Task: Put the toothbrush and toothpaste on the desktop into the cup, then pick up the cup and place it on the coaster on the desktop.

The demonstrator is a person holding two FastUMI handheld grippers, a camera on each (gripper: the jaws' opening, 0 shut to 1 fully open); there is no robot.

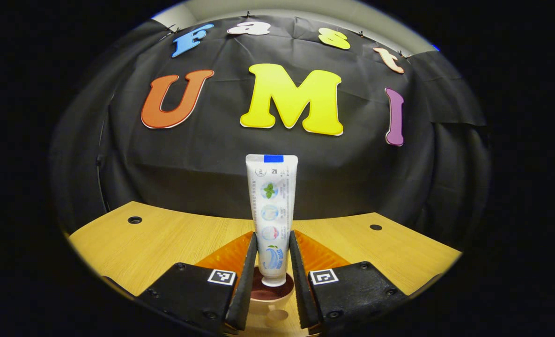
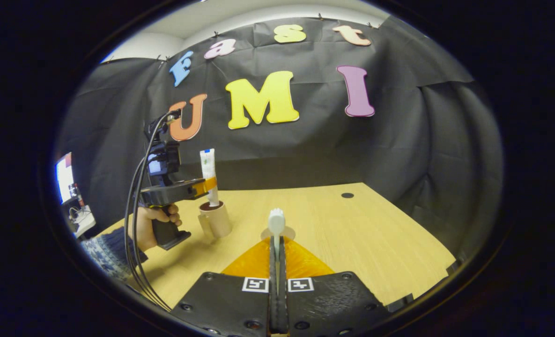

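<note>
In the left gripper view, we see our left gripper [image 1: 273, 262] with its 2 fingers closed against the sides of a white toothpaste tube [image 1: 271, 206], which stands upright between them, cap end down. Directly under the tube, just below the fingertips, is the open mouth of a beige cup [image 1: 271, 294] with a dark inside; the cap hangs at or just inside the rim, and we cannot tell whether they touch. The wooden desktop [image 1: 165, 234] spreads out ahead of the gripper. In the right gripper view, our right gripper [image 2: 277, 255] has its 2 fingers pressed nearly together on the handle of a white toothbrush [image 2: 276, 223], whose bristled head sticks up just past the fingertips. Just beyond that head a round pale coaster [image 2: 289, 232] lies flat on the desktop. Ahead and to the left of this gripper we see the left gripper, held by a hand [image 2: 153, 224], poised over the cup.
</note>
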